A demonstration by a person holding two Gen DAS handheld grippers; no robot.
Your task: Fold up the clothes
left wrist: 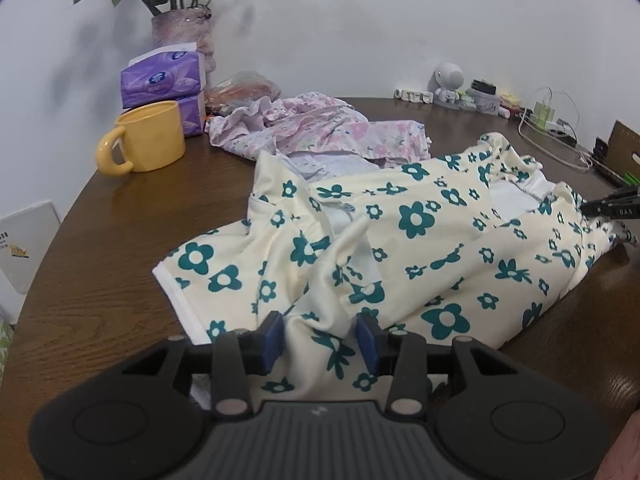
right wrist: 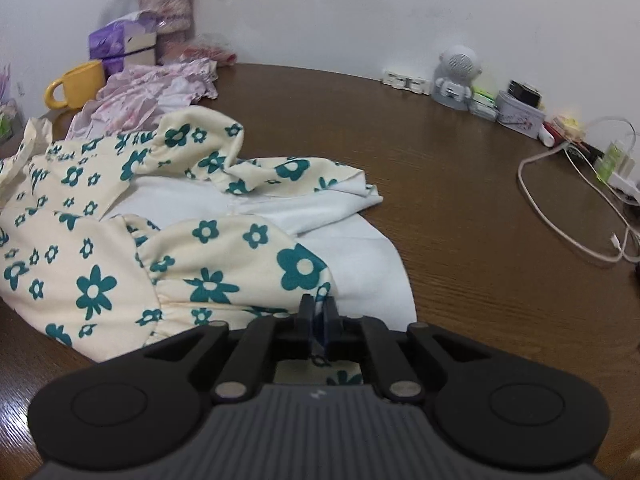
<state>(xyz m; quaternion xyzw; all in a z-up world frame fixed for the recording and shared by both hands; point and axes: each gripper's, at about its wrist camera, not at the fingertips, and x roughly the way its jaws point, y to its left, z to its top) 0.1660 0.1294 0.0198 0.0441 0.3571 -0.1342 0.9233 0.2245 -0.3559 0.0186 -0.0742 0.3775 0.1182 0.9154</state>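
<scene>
A cream garment with teal flowers [left wrist: 420, 240] lies crumpled across the brown table [left wrist: 120, 240], its white lining showing in places. My left gripper [left wrist: 320, 340] is open at the garment's near edge, and a ridge of the cloth rises between its blue pads [left wrist: 274, 340]. In the right wrist view the same garment [right wrist: 100, 248] spreads to the left. My right gripper [right wrist: 319, 314] is shut on a gathered edge of it, and its tip also shows in the left wrist view [left wrist: 616, 206]. A pink floral garment [left wrist: 320, 128] is heaped behind.
A yellow mug [left wrist: 152, 136], purple tissue packs [left wrist: 164, 76] and a vase of flowers [left wrist: 182, 28] stand at the back left. A grey figure-shaped speaker [right wrist: 456, 76], small boxes and white cables [right wrist: 560, 200] line the back right by the wall.
</scene>
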